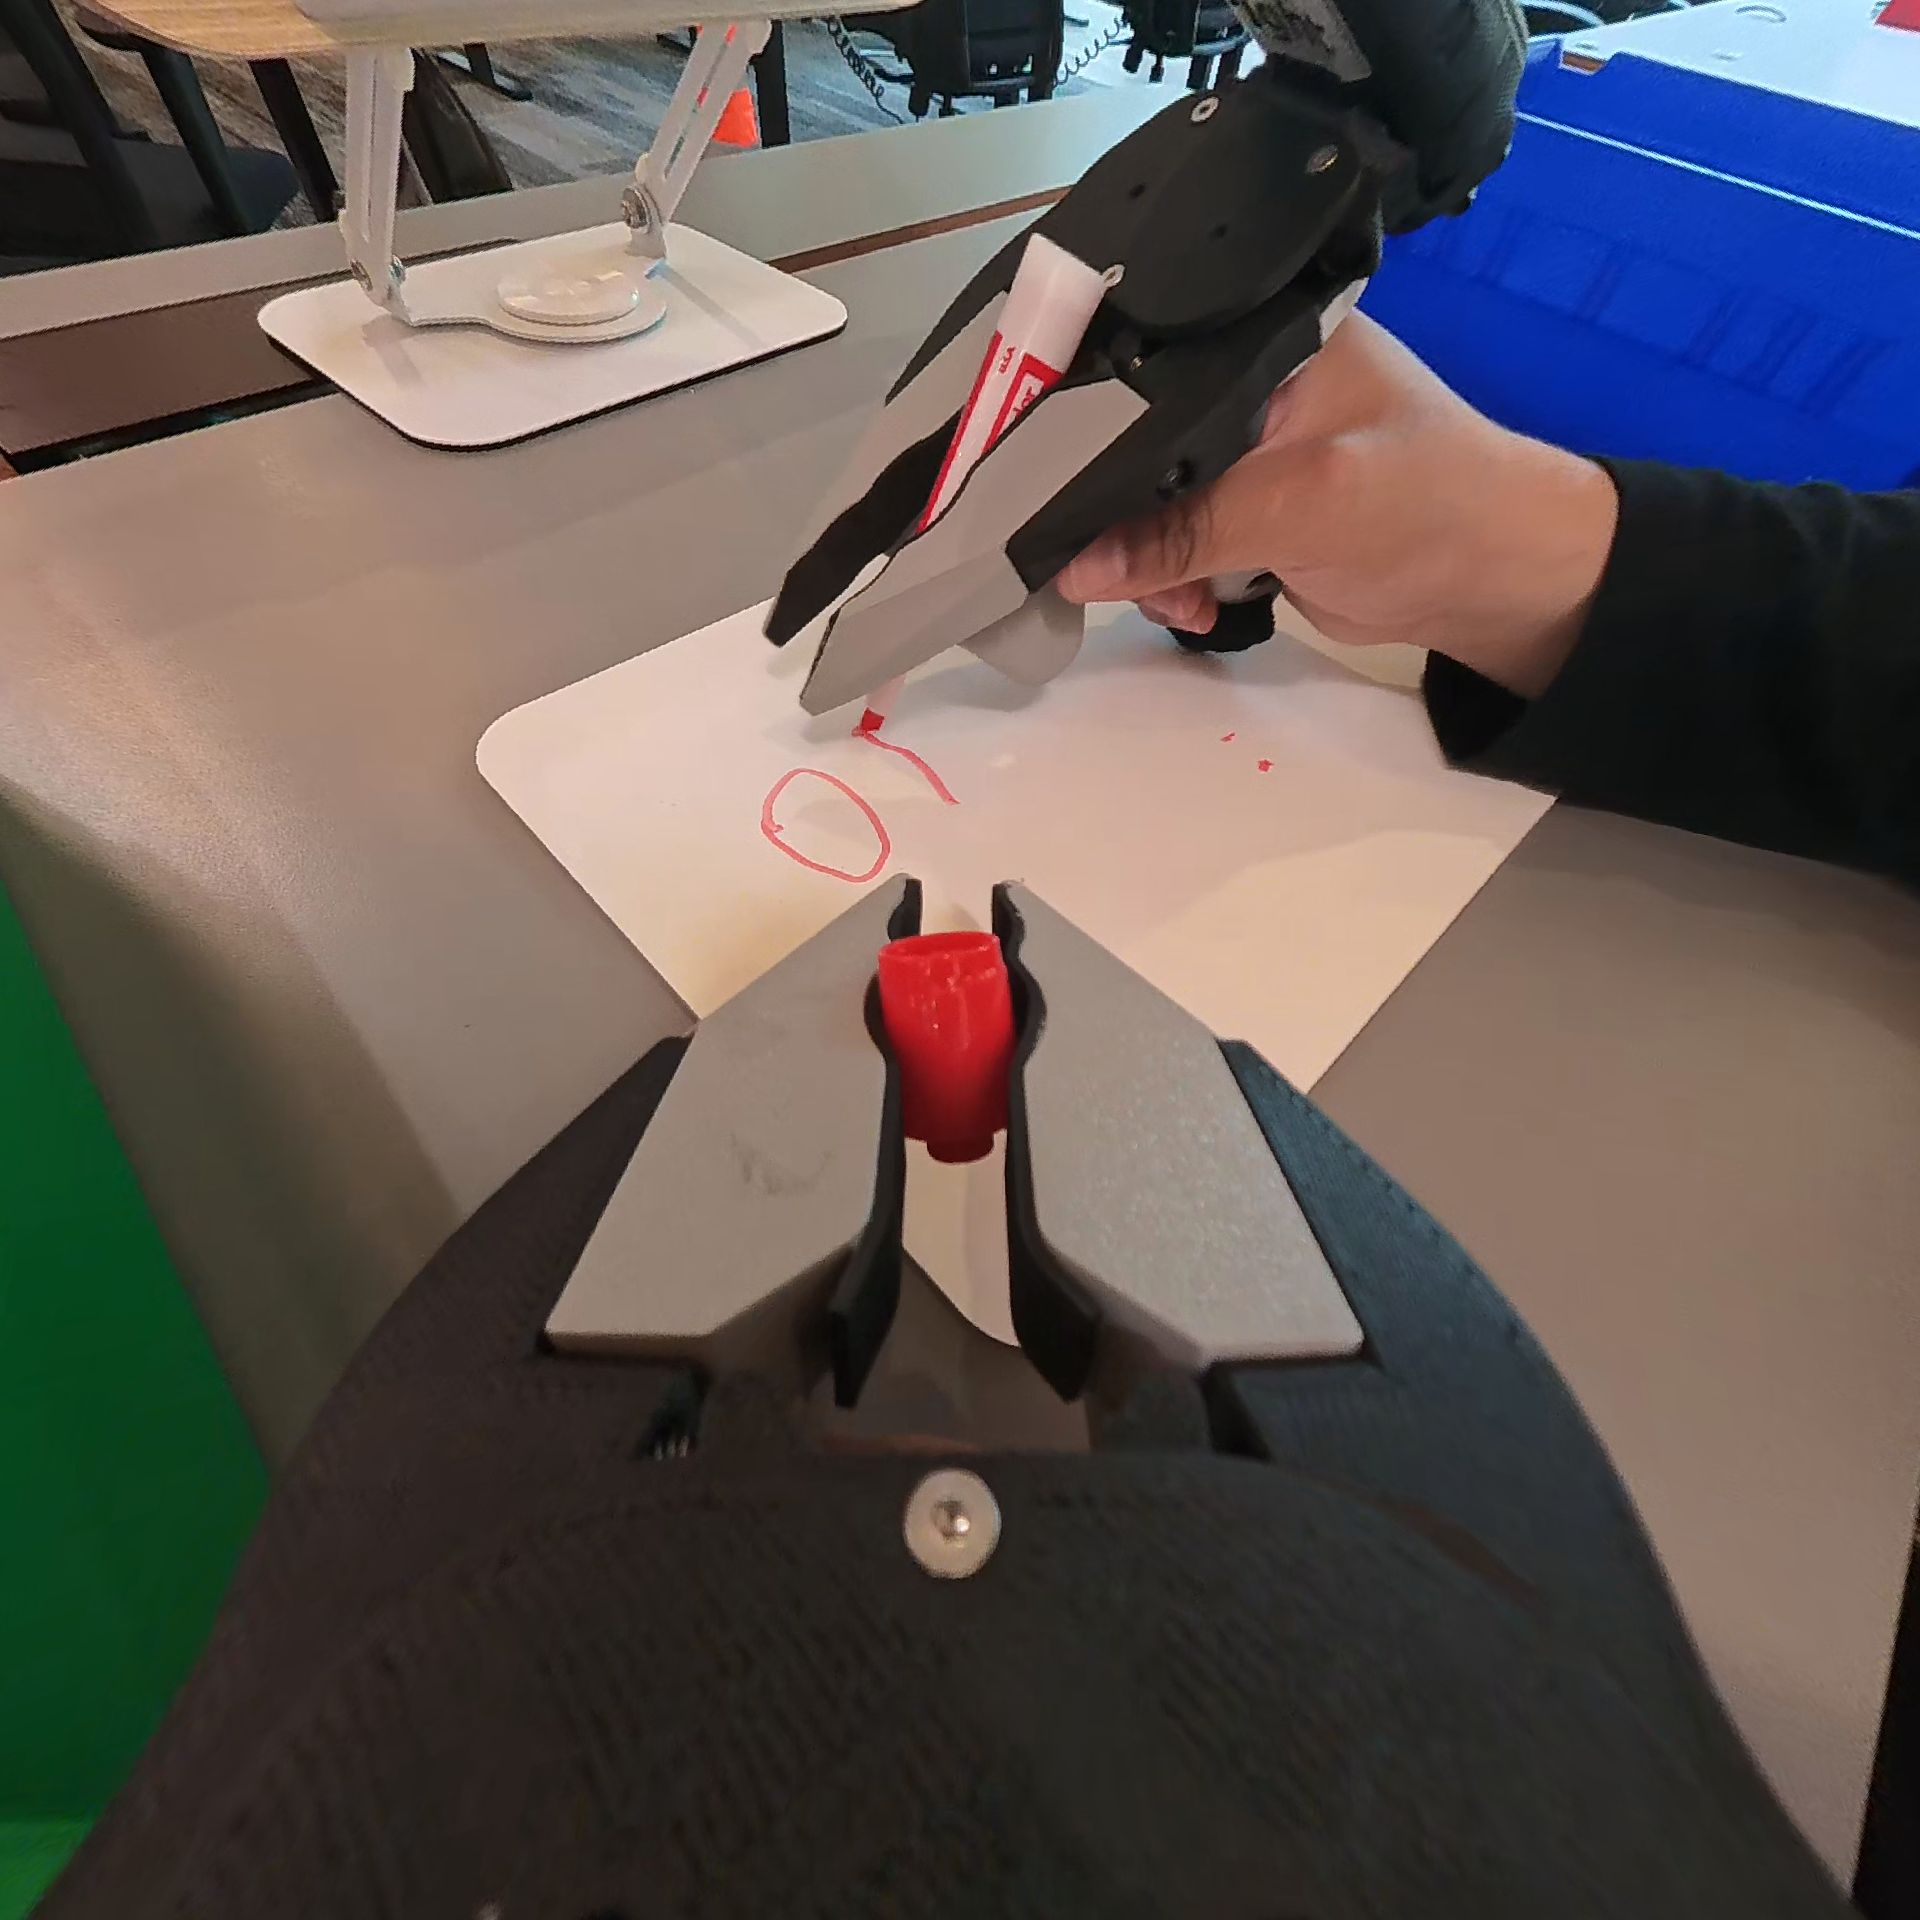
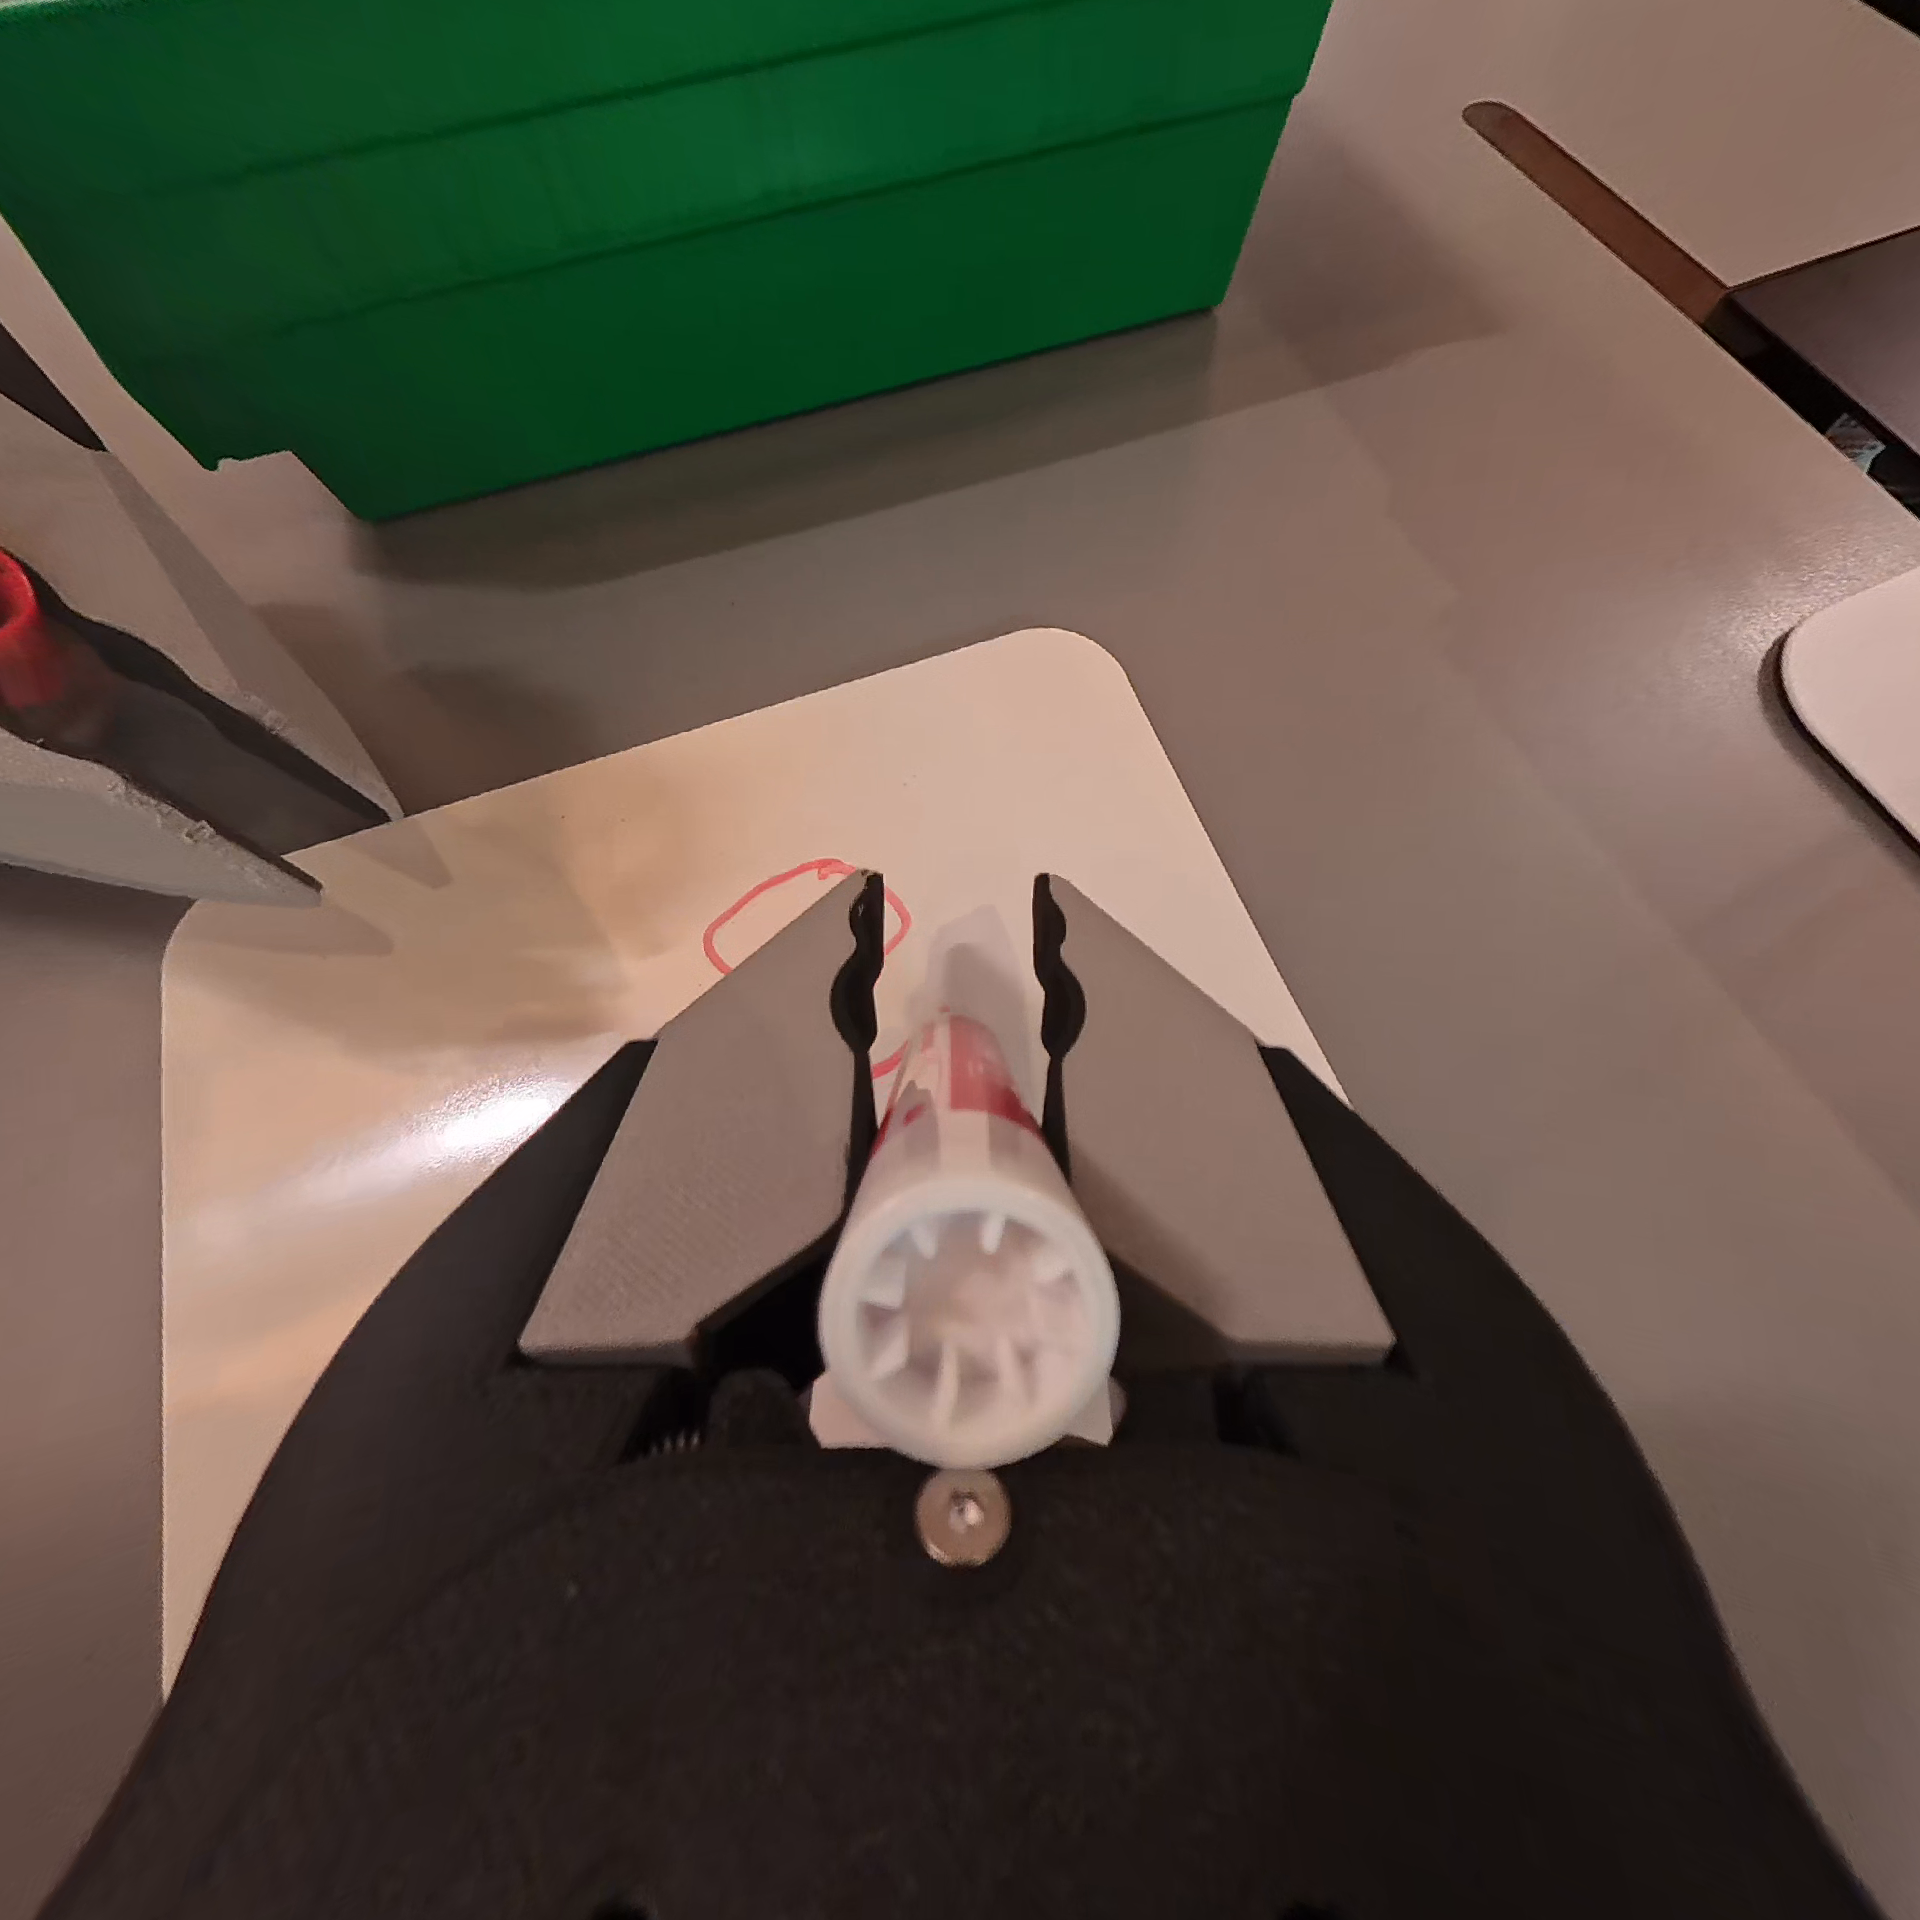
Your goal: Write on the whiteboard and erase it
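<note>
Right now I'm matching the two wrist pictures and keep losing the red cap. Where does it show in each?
Left wrist view: the red cap sits centre frame, clamped in the left gripper over the whiteboard's near edge.
Right wrist view: the cap shows only as a red sliver at the far left edge, partly cut off.
Shared landmark: the red drawn loop on the whiteboard.

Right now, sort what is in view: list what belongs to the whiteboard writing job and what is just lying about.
Belongs to the job:
whiteboard
red marker in the right gripper
red cap in the left gripper
red circle

Just lying about:
green bin
blue bin
white stand
</note>
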Motion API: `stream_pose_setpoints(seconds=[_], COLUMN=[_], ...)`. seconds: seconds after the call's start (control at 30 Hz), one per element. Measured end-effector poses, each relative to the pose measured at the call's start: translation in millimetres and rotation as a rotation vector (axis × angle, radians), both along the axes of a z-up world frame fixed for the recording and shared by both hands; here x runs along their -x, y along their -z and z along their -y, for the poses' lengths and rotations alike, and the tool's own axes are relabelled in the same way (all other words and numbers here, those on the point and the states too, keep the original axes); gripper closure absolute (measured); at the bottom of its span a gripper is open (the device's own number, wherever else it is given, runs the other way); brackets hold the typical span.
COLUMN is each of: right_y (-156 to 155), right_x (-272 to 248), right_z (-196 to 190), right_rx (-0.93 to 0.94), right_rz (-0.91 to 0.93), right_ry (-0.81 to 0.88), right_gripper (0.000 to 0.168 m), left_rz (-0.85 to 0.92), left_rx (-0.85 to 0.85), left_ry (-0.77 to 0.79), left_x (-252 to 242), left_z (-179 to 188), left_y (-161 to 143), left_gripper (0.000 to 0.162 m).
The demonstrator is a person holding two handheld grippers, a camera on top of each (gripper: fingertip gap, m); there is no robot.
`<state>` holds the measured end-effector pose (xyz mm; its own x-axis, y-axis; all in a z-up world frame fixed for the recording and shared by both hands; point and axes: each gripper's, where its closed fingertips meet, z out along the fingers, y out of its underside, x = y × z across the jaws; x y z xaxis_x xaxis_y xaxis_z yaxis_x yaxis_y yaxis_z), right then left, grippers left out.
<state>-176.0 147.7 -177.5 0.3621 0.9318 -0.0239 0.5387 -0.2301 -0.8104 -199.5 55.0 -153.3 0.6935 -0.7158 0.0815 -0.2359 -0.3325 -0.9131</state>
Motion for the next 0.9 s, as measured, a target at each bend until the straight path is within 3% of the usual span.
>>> stream_pose_setpoints(seconds=[0.67,0.9], right_y=[1.5,2.8], right_x=[-42.5,-39.1], right_z=[-10.3,10.5], right_rx=[0.085,0.166], right_rz=[-0.002,0.012], right_ry=[0.061,-0.02], right_gripper=[0.141,0.142], left_rz=[-0.002,-0.001], left_rx=[-0.001,-0.001], left_ry=[-0.002,-0.004], left_x=[0.2,0.4], left_z=[-0.3,-0.5], left_y=[0.0,0.1], left_gripper=[0.151,0.151])
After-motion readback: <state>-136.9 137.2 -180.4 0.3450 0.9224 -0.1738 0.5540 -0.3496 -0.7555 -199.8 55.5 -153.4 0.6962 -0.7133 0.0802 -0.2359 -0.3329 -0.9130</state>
